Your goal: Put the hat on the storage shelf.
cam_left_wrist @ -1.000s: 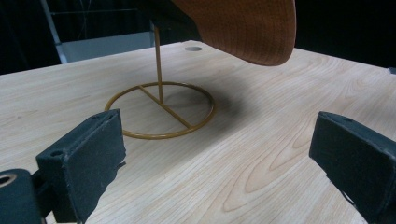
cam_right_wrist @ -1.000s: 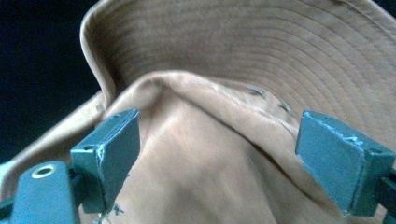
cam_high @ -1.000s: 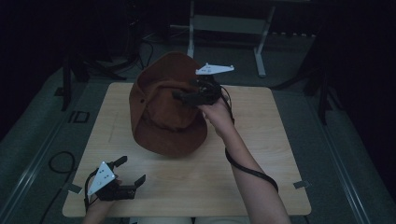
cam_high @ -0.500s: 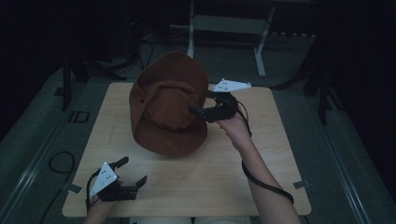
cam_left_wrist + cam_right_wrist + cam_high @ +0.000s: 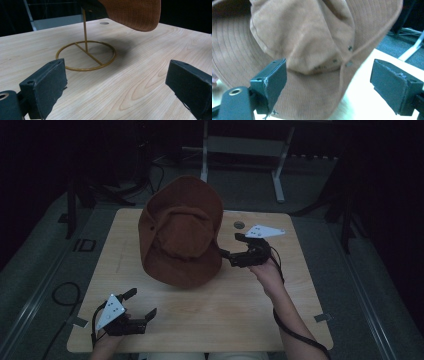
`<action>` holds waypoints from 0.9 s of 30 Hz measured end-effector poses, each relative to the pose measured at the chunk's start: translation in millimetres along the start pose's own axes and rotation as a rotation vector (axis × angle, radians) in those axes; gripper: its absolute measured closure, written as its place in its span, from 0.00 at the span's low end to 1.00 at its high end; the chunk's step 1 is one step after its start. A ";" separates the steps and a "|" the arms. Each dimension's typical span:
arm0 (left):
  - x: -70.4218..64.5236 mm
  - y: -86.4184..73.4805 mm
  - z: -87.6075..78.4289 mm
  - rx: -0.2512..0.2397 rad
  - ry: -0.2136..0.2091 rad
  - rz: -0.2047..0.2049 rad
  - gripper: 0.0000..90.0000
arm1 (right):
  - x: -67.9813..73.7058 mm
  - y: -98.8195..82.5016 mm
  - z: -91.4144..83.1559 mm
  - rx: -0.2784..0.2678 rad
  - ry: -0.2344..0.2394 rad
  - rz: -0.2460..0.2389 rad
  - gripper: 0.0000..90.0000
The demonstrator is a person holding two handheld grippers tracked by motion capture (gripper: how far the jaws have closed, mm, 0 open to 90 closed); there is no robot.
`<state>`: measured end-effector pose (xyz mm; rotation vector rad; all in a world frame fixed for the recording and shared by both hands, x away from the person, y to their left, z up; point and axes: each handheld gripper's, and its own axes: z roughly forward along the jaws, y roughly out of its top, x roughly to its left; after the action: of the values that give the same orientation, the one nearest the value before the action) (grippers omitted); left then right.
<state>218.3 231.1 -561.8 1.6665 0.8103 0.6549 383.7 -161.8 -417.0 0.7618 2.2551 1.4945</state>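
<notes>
The brown hat [image 5: 181, 232] is faced by the wide-open, empty right gripper [image 5: 235, 251]; the left gripper [image 5: 140, 306], likewise open, is kept well apart.

The brown wide-brimmed hat [image 5: 312, 42] looks like matt, suede-like cloth; the gold wire stand [image 5: 86, 56] is metal; the pale counter [image 5: 215, 305] is smooth wood.

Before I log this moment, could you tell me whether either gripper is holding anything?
Nothing is held: the right gripper is open just beside the brown hat, and the left gripper is open near the table's front edge.
</notes>
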 end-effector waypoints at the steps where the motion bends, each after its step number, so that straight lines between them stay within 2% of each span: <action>1: 0.1 -0.1 0.0 -0.001 0.000 -0.003 0.05 | -1.1 -3.7 -1.3 0.003 -0.004 0.005 0.15; 8: 0.6 -0.4 -0.7 -0.003 0.003 -0.005 0.05 | -4.4 -34.5 -9.8 0.027 -0.020 -0.004 0.16; 12: 0.3 -0.4 -0.5 -0.005 0.001 -0.006 0.05 | -6.6 -55.4 -15.0 0.035 -0.017 0.008 0.16; 14: 0.3 -0.5 -0.3 -0.001 0.002 -0.004 0.05 | -7.0 -60.3 -16.3 0.038 -0.018 0.009 0.16; 20: 0.1 -0.7 0.2 0.002 0.002 -0.001 0.05 | -11.6 -90.0 -23.7 0.072 -0.019 0.020 0.16; 27: 0.2 -1.3 0.9 0.005 0.005 0.000 0.05 | -13.2 -115.1 -36.2 0.073 -0.025 0.038 0.16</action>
<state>218.9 230.9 -563.2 1.6698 0.8164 0.6573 346.0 -231.8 -508.6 0.8448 2.2996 1.4177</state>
